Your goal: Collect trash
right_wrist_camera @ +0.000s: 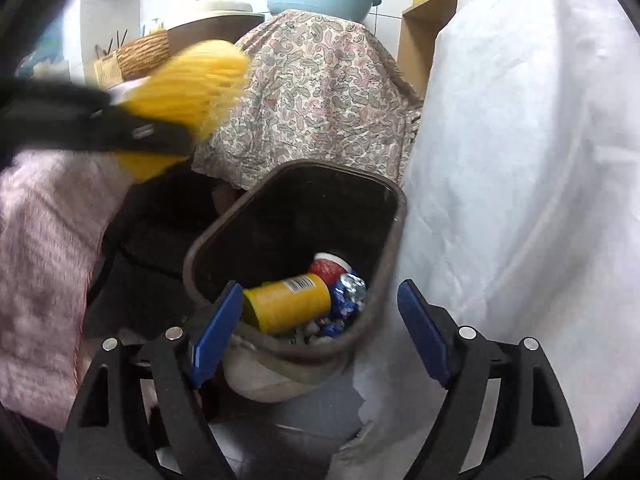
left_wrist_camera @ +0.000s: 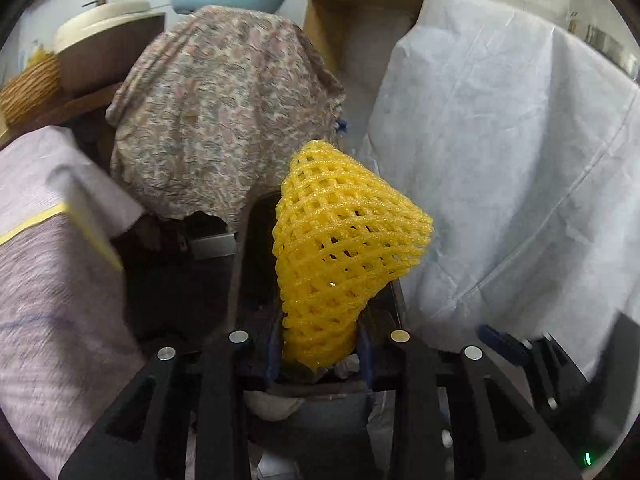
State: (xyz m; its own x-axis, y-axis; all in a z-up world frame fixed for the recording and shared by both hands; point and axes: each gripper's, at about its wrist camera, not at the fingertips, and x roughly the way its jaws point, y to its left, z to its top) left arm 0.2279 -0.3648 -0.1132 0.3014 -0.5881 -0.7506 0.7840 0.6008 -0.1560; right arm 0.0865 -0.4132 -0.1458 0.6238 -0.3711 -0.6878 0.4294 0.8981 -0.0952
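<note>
My left gripper point(left_wrist_camera: 320, 344) squeezed the yellow net point(left_wrist_camera: 344, 240); my right gripper point(right_wrist_camera: 316, 332) gaped empty over the bin point(right_wrist_camera: 396, 216). Best drop it dead centre.

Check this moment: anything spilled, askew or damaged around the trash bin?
Nothing stands out. The trash bin stands upright with a yellow can, a red cup and foil wrappers inside; the left gripper holds a yellow foam fruit net.
</note>
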